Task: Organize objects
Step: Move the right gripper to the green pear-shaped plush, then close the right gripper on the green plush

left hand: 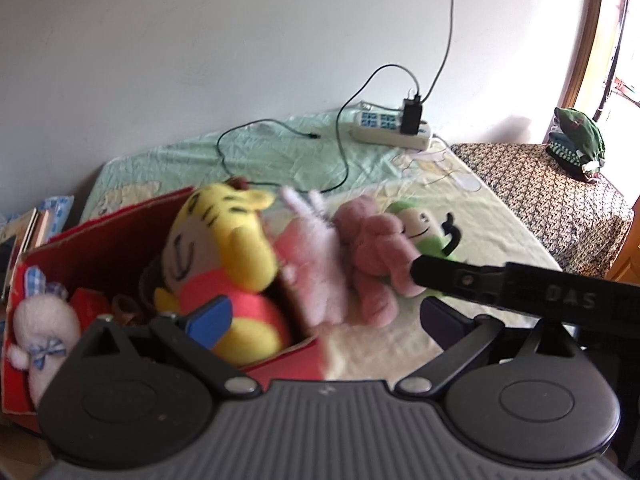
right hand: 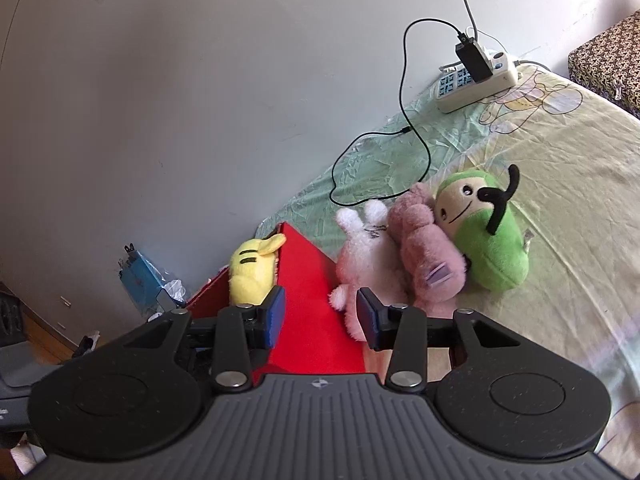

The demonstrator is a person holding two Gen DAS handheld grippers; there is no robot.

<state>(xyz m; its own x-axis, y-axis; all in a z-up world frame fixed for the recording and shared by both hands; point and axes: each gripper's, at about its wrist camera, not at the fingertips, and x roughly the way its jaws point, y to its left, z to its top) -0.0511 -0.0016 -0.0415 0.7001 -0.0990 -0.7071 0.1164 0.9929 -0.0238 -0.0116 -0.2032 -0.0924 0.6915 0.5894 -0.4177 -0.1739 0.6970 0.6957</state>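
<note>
A red cardboard box (left hand: 100,248) stands on the bed at the left and holds a yellow tiger plush (left hand: 228,248) and a small white plush (left hand: 44,328). Beside the box on the sheet lie a pink-white bunny (left hand: 316,264), a mauve plush (left hand: 372,256) and a green plush (left hand: 420,228), pressed together. My left gripper (left hand: 324,320) is open wide over the box's right corner, holding nothing. One black finger (left hand: 460,280) of the other gripper reaches in from the right, near the mauve plush. My right gripper (right hand: 322,316) is open above the red box (right hand: 312,300), with the bunny (right hand: 364,248) just beyond it.
A white power strip (left hand: 394,130) with a black adapter and a looping cable (left hand: 280,128) lies at the back of the bed by the wall. A patterned cloth surface (left hand: 540,184) with a folded green garment (left hand: 578,144) stands at the right. Books (left hand: 24,236) lie left of the box.
</note>
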